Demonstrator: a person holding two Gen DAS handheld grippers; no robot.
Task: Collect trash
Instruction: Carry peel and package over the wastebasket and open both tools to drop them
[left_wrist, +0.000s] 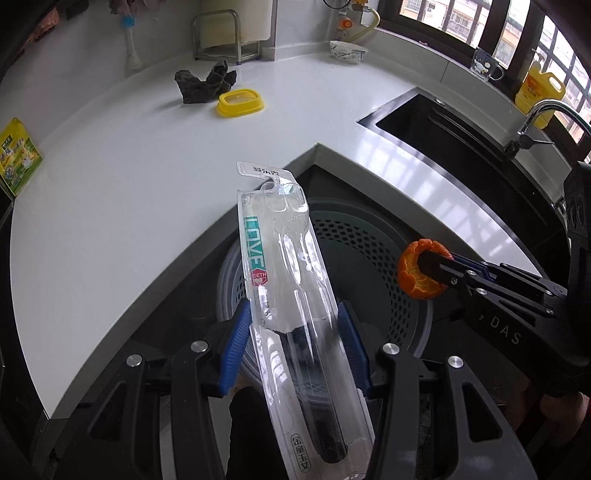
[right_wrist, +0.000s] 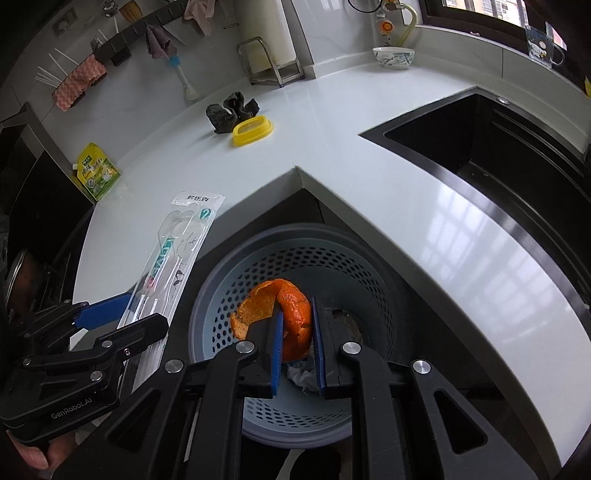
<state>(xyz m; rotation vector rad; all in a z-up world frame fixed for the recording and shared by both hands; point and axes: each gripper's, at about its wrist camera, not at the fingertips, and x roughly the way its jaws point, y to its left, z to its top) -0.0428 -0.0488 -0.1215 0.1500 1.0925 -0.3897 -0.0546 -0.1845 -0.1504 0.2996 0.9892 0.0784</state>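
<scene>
Our right gripper (right_wrist: 297, 334) clamped an orange peel (right_wrist: 291, 317) above the perforated grey bin (right_wrist: 295, 424), which sat below the white counter (right_wrist: 332, 147) corner. At nine o'clock, our left gripper (left_wrist: 293, 345) pinched a clear toothbrush package (left_wrist: 284, 280) angled over the bin. At twelve o'clock on the counter lay a yellow lid (right_wrist: 253, 130) touching a dark rag (right_wrist: 231, 110).
</scene>
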